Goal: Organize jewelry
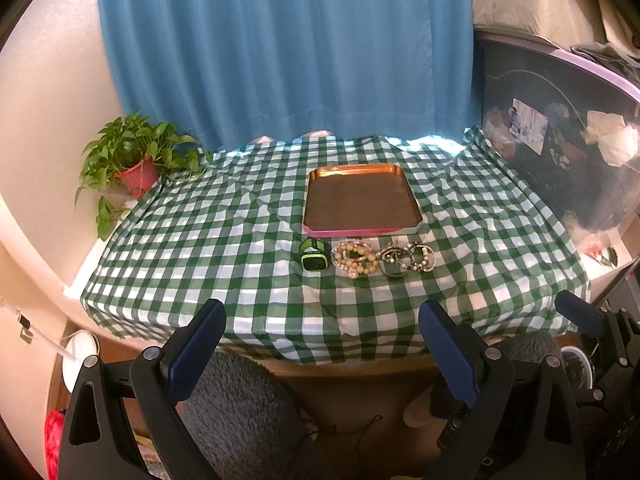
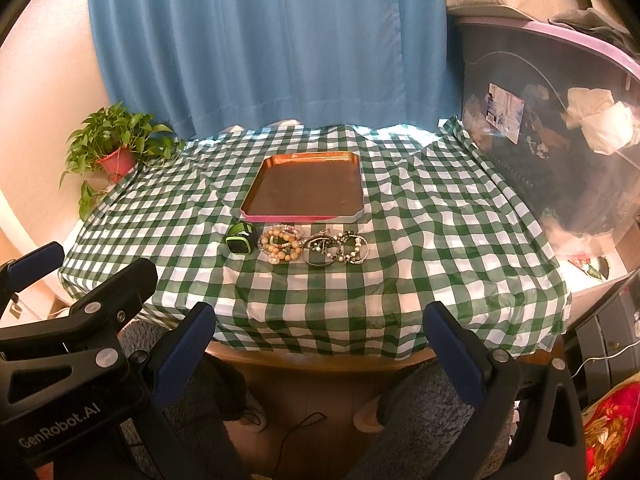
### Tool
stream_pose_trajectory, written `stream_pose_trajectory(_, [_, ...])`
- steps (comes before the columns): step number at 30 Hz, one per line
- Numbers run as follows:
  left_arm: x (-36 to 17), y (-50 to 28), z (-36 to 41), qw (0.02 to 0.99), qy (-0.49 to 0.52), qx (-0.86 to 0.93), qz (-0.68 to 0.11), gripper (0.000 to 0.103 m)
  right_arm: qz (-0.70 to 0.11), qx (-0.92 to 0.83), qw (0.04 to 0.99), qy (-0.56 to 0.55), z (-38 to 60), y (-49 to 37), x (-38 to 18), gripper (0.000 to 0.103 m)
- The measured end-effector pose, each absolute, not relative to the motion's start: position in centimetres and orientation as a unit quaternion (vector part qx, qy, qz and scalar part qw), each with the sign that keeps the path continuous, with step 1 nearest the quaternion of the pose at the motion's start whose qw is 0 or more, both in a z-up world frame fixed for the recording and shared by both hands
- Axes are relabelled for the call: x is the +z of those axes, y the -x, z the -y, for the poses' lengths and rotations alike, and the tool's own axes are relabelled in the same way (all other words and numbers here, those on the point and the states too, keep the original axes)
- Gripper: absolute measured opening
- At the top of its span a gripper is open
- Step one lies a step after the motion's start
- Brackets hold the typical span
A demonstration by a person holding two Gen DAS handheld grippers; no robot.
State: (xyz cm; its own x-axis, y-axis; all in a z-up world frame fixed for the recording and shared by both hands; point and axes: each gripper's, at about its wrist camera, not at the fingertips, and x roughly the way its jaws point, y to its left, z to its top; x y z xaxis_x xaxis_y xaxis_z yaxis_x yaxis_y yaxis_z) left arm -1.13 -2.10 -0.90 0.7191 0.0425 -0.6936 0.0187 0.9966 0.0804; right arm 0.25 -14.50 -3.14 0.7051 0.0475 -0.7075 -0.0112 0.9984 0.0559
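A copper tray [image 1: 362,171] [image 2: 308,158] with a pink front rim sits empty on the green checked tablecloth. In front of it lie a green and black watch [image 1: 315,256] [image 2: 241,240], a beige bead bracelet [image 1: 355,258] [image 2: 281,245], a metal bangle [image 1: 394,260] [image 2: 319,251] and dark beaded bracelets [image 1: 420,257] [image 2: 354,249], in a row. My left gripper [image 1: 322,322] is open and empty, held off the table's near edge. My right gripper [image 2: 320,326] is open and empty, also short of the near edge. Each gripper shows at the edge of the other's view.
A potted plant [image 1: 136,160] [image 2: 114,148] stands at the table's far left corner. A blue curtain [image 1: 288,52] hangs behind. A large clear storage bin [image 1: 560,136] [image 2: 552,128] stands on the right. Grey fleece-clad legs [image 1: 240,408] are below the table edge.
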Motion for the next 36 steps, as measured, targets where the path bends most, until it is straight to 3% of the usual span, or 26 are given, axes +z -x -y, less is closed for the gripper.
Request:
stream_pose_trajectory(17, [-3.6, 0.6, 1.2, 0.919, -0.041, -0.004, -0.391, 0.097, -0.404, 0.022, 0.914, -0.021, 13.3, 0.0, -6.2, 0.103])
stream_pose_trajectory(23, [-6.5, -3.0, 1.7, 0.926, -0.065, -0.010, -0.371, 0.095, -0.400, 0.054, 0.915, -0.026, 12.8, -0.8, -9.8, 0.099])
stream_pose_trajectory(36, [-15.2, -14.7, -3.9, 0.891, 0.045, -0.057, -0.448, 0.095, -0.407, 0.087, 0.905, -0.087, 17.8, -7.9, -13.9, 0.098])
